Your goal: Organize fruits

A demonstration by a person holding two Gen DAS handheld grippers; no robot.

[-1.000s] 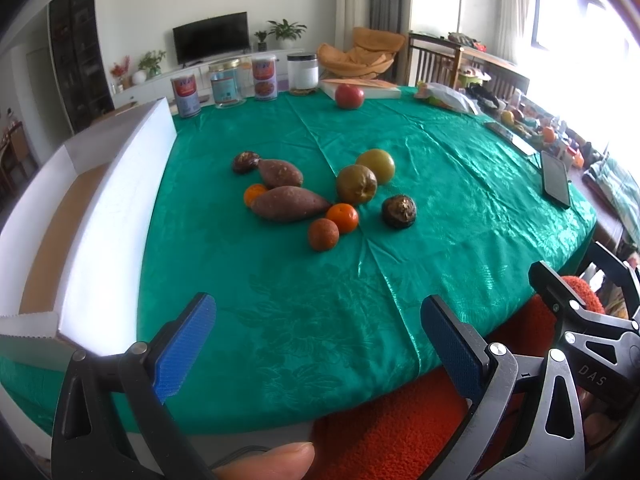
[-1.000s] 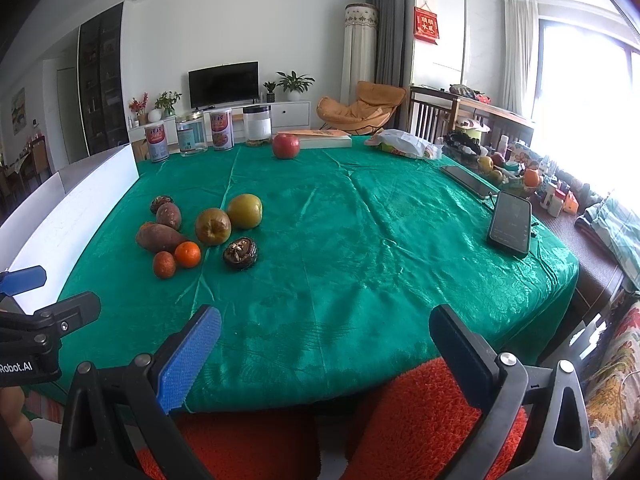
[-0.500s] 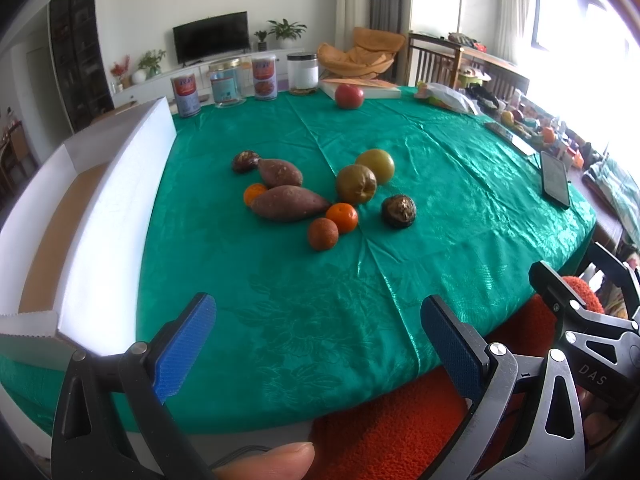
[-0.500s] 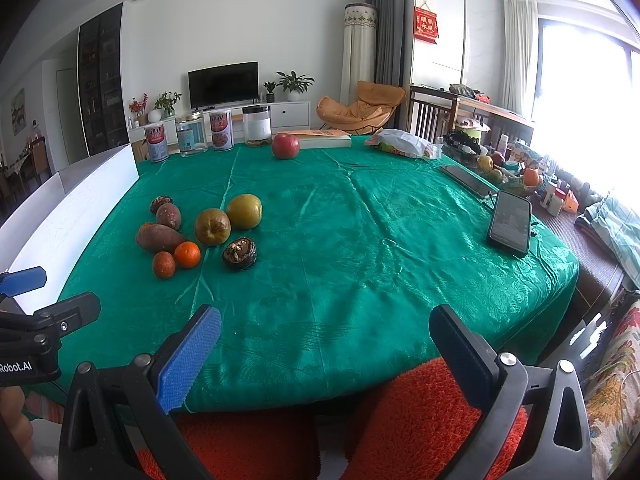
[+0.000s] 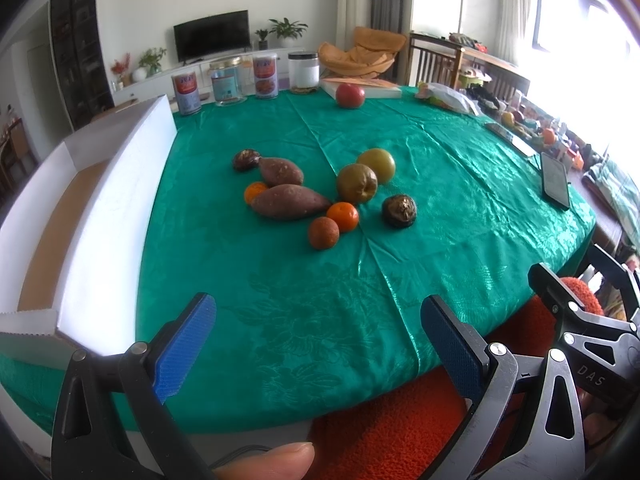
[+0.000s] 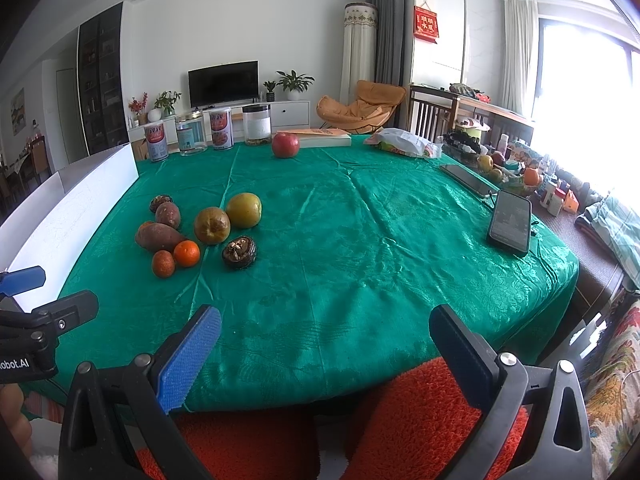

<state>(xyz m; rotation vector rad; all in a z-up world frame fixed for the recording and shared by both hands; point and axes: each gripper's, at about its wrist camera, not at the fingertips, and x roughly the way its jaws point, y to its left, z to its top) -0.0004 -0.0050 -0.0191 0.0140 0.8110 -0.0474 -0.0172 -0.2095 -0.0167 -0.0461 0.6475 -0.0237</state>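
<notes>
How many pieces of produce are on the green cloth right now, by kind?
Sweet potatoes: 2
Small oranges: 3
Yellow-green round fruits: 2
Dark shrivelled fruits: 2
Red apple: 1
Total: 10

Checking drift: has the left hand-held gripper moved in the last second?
No. The left hand-held gripper sits unchanged against the white box and table edge.

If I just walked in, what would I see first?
A bright green tablecloth with a little heap of fruit on its left side: a big sweet potato, small oranges, a yellow-green apple. A red apple sits alone at the far edge, and a white box stands left.
</notes>
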